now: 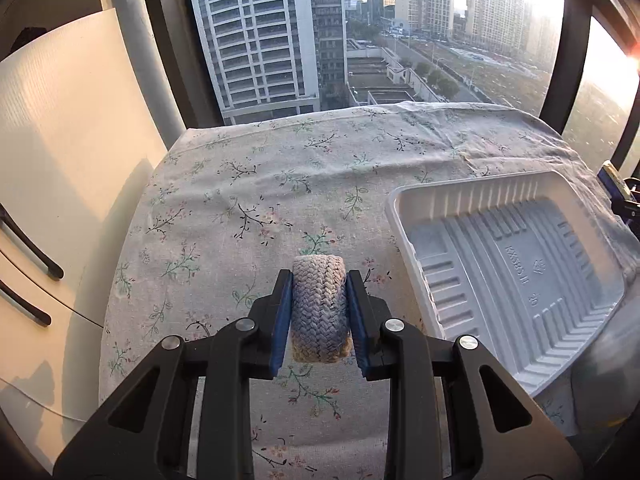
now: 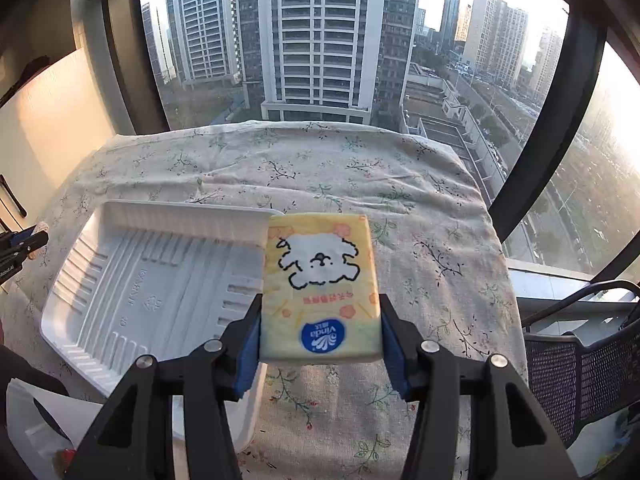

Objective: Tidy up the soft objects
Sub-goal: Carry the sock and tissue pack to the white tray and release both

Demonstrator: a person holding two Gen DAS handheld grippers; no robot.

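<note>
Left of the tray point(image 1: 516, 280), over the floral cloth point(image 1: 280, 184): left gripper point(image 1: 318, 304) clamped on a woven grey band point(image 1: 319, 308), pads squeezing both flat sides, band lifted off the cloth. Right gripper point(image 2: 320, 340) near tray's right edge, gripping a tissue pack point(image 2: 320, 288) (yellow, dog print) by its lower end; pack sticks out fwd, far corner overlapping the tray rim in view. Tray looks empty, so both items prob. not yet placed.

Risks: pack held low w/ most of it cantilevered, could droop or pivot out if swung fast. Band is springy, may pop from pads or roll once released. Light plastic tray could slide on cloth if bumped by either gripper.

Hard to tell: band's underside and tan part partly hidden betw. pads. Height of pack above tray unclear. Tray's near corner cut off by gripper body in both views.
</note>
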